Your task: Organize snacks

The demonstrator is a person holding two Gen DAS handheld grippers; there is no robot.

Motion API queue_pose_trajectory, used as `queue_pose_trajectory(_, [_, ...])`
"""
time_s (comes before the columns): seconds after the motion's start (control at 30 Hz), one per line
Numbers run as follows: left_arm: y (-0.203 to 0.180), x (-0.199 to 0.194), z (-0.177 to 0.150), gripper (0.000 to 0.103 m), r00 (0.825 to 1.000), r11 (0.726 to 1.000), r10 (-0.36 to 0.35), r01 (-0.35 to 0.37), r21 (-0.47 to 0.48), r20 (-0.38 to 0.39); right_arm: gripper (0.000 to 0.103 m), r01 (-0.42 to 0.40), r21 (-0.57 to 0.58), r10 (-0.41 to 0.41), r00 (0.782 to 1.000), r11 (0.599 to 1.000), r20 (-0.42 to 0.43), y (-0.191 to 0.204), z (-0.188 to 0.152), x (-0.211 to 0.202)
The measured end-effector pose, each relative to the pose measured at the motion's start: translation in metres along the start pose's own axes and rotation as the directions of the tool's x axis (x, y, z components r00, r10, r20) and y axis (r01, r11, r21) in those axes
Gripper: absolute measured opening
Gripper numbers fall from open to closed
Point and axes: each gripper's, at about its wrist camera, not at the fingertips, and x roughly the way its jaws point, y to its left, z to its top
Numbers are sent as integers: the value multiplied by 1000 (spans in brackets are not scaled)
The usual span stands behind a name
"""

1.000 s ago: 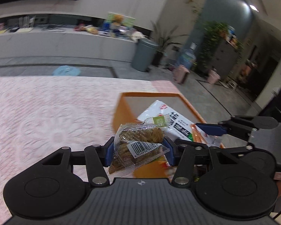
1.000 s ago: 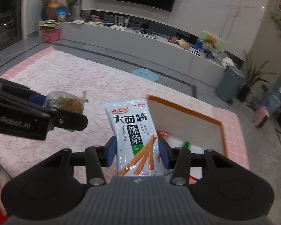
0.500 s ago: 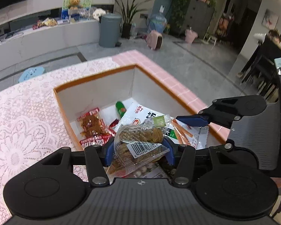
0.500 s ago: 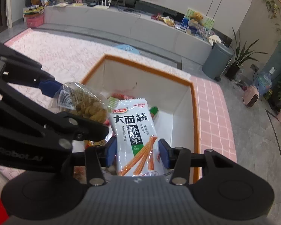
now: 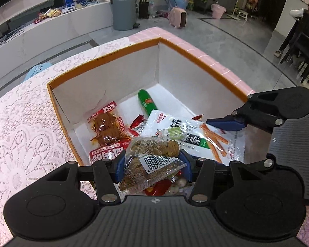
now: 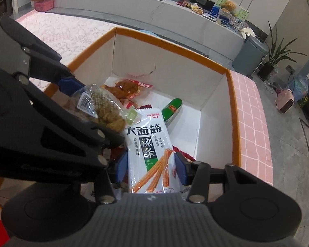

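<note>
- gripping a clear cracker packet (image 5: pixel 152 160), the left claw (image 5: pixel 152 165) hangs over the orange-rimmed box (image 5: pixel 197 50);
- right claw (image 6: pixel 151 167) clamps a white spicy-strip bag (image 6: pixel 149 150) over the same box

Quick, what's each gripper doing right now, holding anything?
Left gripper: closed on the clear cracker packet.
Right gripper: closed on the white spicy-strip bag.

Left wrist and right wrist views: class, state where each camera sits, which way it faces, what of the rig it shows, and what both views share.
Left wrist: on the left gripper, facing down into the box; shows its own fingers on a clear packet, plus the right gripper's finger.
Right wrist: on the right gripper, facing into the same box; shows its fingers on a white packet, with the left gripper at left.
Shared: box, both packets, green snack.
</note>
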Motion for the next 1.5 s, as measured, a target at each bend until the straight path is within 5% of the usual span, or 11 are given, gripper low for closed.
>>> queue_pose_trajectory(0.27, [-6,-6,1,68,999,999,42,-42,28,-3,50,-5,-13,5,1000,1000,-28,4,1,0])
queue_pose_trajectory(0.4, [-11,-24,1,80,997,996,63,-66,60,50,61,23,-40,-24,999,999,-22,5,3,-8])
queue_pose_trajectory(0.67, [-14,-71,-1,83,985,993,95,-104,61,143,82,63,-33,-63,998,997,9,7,8,-43])
queue_pose_trajectory(0.93, [-14,-134,-15,83,951,992,126,-125,-24,281,91,42,100,-49,996,994,73,14,14,-93])
queue_pose_trajectory(1.1, [-16,-176,-33,88,923,990,142,-139,-35,357,94,-48,228,13,989,972,150,23,10,-133])
queue_pose_trajectory(1.37, [0,-223,-76,90,887,969,231,-173,-175,400,98,-104,285,17,956,953,292,67,-24,-181])
queue_pose_trajectory(1.5, [-1,-228,-100,91,850,945,314,-240,-221,422,99,-119,321,-8,930,940,367,90,-48,-196])
